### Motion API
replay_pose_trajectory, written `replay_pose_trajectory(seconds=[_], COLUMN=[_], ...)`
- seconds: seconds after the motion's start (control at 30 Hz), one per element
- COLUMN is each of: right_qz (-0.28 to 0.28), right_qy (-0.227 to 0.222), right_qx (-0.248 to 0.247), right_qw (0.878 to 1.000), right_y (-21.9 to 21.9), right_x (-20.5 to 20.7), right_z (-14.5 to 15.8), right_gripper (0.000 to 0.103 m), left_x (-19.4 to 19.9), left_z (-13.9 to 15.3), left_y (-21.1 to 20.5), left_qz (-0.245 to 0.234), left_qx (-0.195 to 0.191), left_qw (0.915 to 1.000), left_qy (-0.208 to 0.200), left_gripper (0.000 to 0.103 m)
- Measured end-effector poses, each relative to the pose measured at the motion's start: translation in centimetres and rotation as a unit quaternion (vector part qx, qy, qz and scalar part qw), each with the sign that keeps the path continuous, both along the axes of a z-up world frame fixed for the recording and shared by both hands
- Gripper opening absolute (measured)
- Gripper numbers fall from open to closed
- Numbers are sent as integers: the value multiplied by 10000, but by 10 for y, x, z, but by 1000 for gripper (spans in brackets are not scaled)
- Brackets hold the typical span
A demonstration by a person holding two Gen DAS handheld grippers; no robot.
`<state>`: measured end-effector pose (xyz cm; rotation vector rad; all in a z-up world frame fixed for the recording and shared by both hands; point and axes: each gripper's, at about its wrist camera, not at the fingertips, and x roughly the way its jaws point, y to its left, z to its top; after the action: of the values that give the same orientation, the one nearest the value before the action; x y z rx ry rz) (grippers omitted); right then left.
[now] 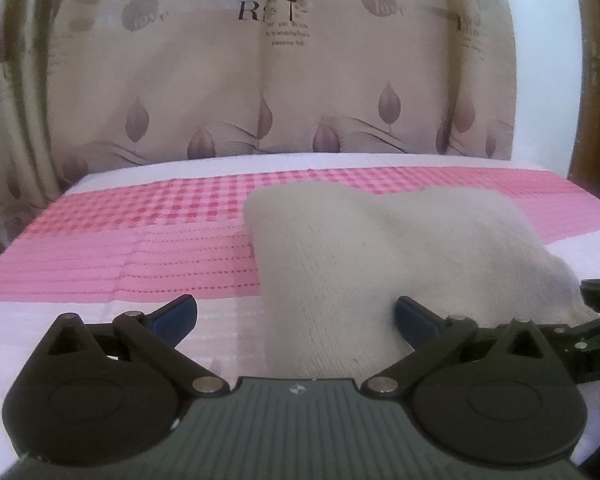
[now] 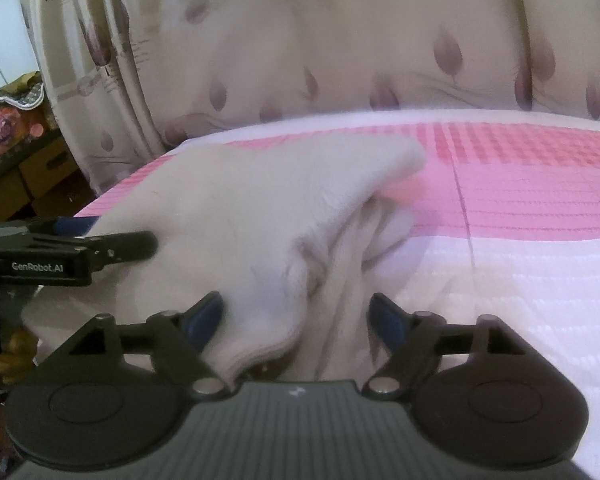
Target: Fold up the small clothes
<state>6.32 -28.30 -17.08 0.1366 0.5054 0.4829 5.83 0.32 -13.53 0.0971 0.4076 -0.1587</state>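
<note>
A cream fleece garment (image 1: 380, 248) lies bunched on the pink-and-white cloth (image 1: 120, 248); it also shows in the right wrist view (image 2: 240, 208). My left gripper (image 1: 296, 314) is open, its blue-padded fingers wide apart, with the garment's near edge between them. My right gripper (image 2: 296, 316) is open too, its fingers either side of a folded, hanging edge of the garment. The left gripper also shows in the right wrist view (image 2: 100, 248), at the garment's left side. Part of the right gripper shows at the right edge of the left wrist view (image 1: 596, 320).
The cloth-covered surface (image 2: 520, 260) runs back to a beige leaf-print curtain (image 1: 260, 92). Cardboard boxes (image 2: 32, 176) and clutter stand at the left beyond the surface's edge. A dark wooden frame (image 1: 596, 112) stands at the right.
</note>
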Motion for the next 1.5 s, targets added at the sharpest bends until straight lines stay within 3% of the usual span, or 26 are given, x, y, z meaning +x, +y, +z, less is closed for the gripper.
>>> replay_pose_trajectory(seconds=[0.3, 0.5, 0.57, 0.8, 0.9, 1.03, 1.5], right_qz=[-147, -367, -620, -1580, -1840, -1804, -1671], right_qy=[-280, -814, -993, -1501, -1858, -2177, -2720], right_qx=[-87, -142, -233, -632, -544, -349, -407], right_qw=[9995, 9959, 9929, 9739, 9637, 9586, 9468], right_y=[-1, 0, 0, 1, -1, -6, 2], right_x=[-24, -58, -69, -107, -127, -151, -194], right_z=[10, 27, 34, 59, 66, 78, 99], right_gripper=[82, 93, 98, 99, 103, 103, 103], left_x=[-29, -53, -64, -98, -110, -129, -167], left_z=[12, 32, 40, 69, 81, 92, 106], left_y=[-5, 2, 2, -2, -4, -6, -11], left_qz=[505, 594, 621, 615, 558, 417, 245], left_qx=[364, 82, 21, -302, -427, -546, -682], left_qw=[9963, 9942, 9926, 9898, 9893, 9869, 9782], left_qy=[-599, -898, -1045, -1248, -1278, -1459, -1948], left_gripper=[103, 103, 103, 103, 103, 103, 103])
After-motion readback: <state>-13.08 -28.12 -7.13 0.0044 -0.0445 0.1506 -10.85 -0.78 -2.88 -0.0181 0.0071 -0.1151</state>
